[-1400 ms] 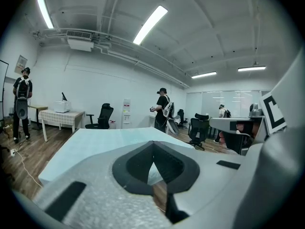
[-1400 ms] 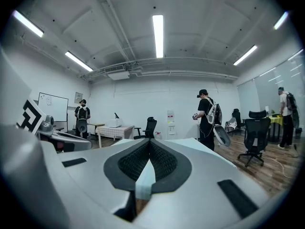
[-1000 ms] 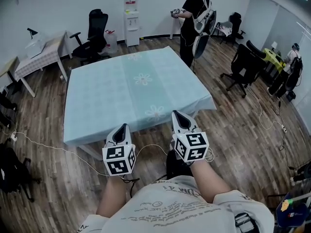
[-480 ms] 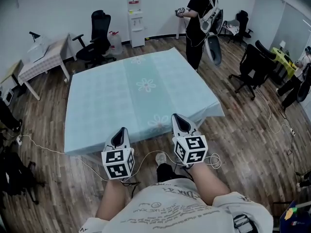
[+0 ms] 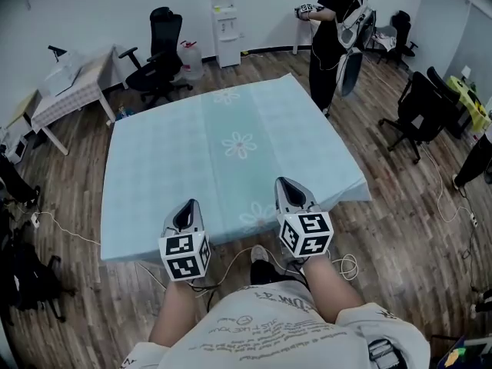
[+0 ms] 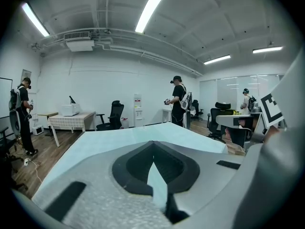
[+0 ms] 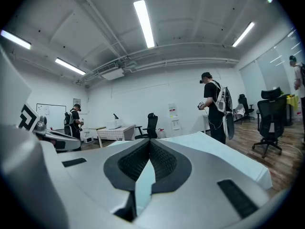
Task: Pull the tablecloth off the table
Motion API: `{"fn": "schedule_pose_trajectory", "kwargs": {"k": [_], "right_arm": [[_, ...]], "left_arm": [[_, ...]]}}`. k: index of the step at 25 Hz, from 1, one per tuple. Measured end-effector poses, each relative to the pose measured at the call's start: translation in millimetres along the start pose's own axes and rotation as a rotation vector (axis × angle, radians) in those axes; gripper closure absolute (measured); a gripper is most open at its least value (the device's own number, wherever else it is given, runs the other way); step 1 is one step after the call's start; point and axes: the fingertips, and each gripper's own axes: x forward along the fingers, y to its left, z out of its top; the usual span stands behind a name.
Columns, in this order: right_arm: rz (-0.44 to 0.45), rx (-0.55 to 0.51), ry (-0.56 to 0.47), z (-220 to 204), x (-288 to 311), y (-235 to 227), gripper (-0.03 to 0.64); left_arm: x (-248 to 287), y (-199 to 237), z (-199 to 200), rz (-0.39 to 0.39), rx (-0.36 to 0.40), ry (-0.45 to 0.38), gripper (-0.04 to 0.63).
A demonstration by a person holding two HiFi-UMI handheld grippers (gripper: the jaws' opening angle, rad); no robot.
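A pale blue tablecloth (image 5: pixel 231 141) with flower prints covers a square table and hangs over its edges. Both of my grippers point at it from the near side. In the head view the left gripper (image 5: pixel 191 204) reaches over the cloth's near edge, and the right gripper (image 5: pixel 284 181) lies a little further in over the cloth. The left gripper (image 6: pixel 153 142) is shut with nothing between its tips; the cloth (image 6: pixel 119 135) stretches away behind it. The right gripper (image 7: pixel 149 140) is shut and empty too, with the cloth (image 7: pixel 209 144) beyond it.
A person (image 5: pixel 336 21) stands at the table's far right corner. Office chairs (image 5: pixel 161 48) and a water dispenser (image 5: pixel 225 21) line the back wall. A small checked table (image 5: pixel 73 83) stands at the left, more chairs (image 5: pixel 421 102) at the right. Cables (image 5: pixel 69 233) trail on the wooden floor.
I have come closer to the table. Both grippers moved forward from short of the near edge to over the cloth, still shut.
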Motion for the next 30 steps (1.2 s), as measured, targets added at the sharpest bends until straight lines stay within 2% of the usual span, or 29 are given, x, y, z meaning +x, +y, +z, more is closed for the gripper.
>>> {"fn": "schedule_pose_trajectory", "kwargs": {"k": [8, 17, 20, 25, 30], "right_arm": [[0.029, -0.017, 0.057, 7, 91, -46, 0.603], [0.068, 0.063, 0.131, -2, 182, -93, 0.603], [0.076, 0.057, 0.175, -13, 205, -109, 0.603], [0.077, 0.012, 0.278, -47, 241, -128, 0.601], [0.052, -0.026, 0.359, -77, 269, -148, 0.601]], "left_arm": [[87, 17, 19, 0.06, -0.013, 0.061, 0.584], [171, 43, 25, 0.121, -0.046, 0.139, 0.583], [191, 58, 18, 0.159, -0.051, 0.172, 0.583], [215, 90, -11, 0.193, -0.105, 0.246, 0.58], [232, 128, -41, 0.223, -0.143, 0.32, 0.491]]}}
